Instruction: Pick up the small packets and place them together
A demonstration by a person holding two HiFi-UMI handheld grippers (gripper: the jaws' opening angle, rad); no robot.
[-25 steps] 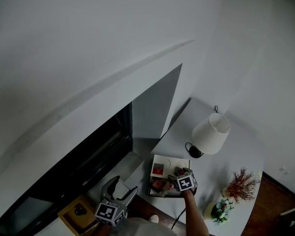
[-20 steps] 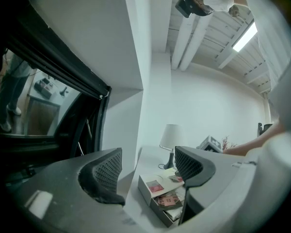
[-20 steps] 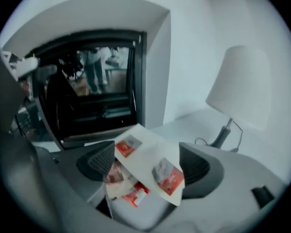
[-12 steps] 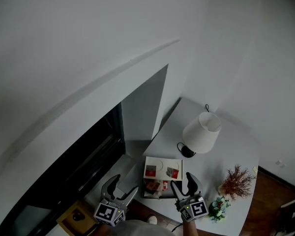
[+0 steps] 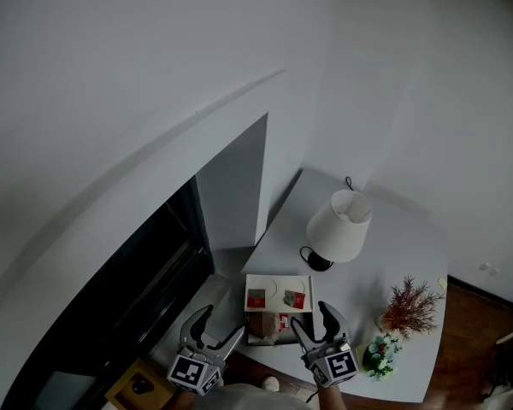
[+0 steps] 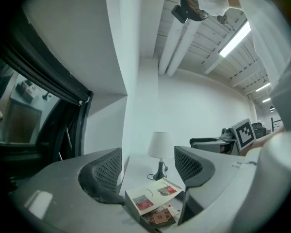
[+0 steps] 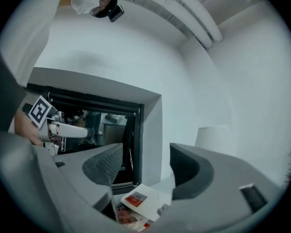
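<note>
Grey two-jaw left gripper [image 5: 215,329] and right gripper [image 5: 315,325] hover level near a white card box [image 5: 278,278] carrying two small red packets [image 5: 256,298]. Left gripper view: jaws wide, empty. Right gripper view: jaws, just closing, parted around nothing. The next pickup likely needs a square descent onto one packet. No print legible.

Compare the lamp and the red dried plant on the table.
The lamp has a smooth white shade on a dark base; the plant is reddish and twiggy. The lamp stands beyond the box; the plant stands farther right, beside the flowers. Both stand upright on the table.
</note>
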